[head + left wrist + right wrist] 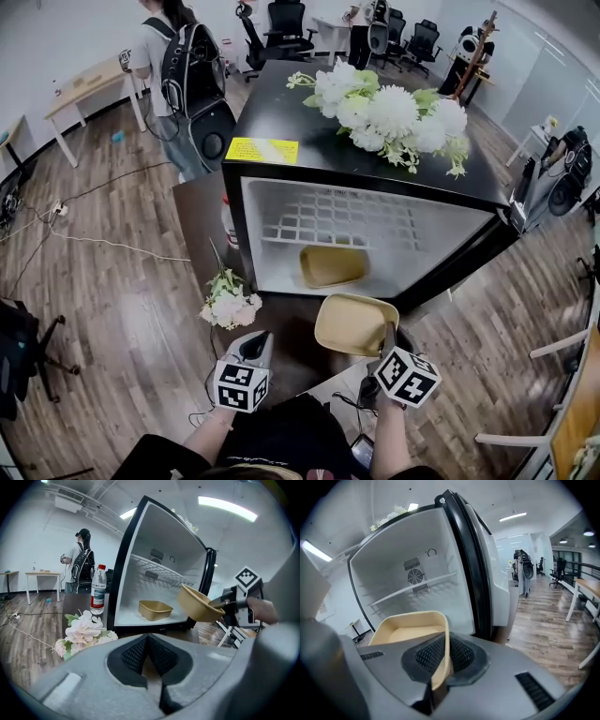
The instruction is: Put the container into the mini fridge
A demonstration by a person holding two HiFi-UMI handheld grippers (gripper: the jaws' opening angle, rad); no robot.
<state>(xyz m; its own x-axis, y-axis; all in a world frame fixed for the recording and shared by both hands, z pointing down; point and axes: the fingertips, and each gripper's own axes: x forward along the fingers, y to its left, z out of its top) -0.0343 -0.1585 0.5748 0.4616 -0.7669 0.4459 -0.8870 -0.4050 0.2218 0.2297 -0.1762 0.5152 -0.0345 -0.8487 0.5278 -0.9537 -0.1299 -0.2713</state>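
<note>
The right tongs [440,660] gripped a shallow tan paper container [410,632] by its rim, short of the open black mini fridge [272,108] ahead; placing it inside remained. The left tongs [149,660] were clenched, empty.

Print on the yellow sticker [262,150] atop the mini fridge [281,112] is too small to read; left of the fridge, its wall hides most of the water bottle [228,223]; before it, the right gripper [443,656] hides part of the container [408,632].
</note>
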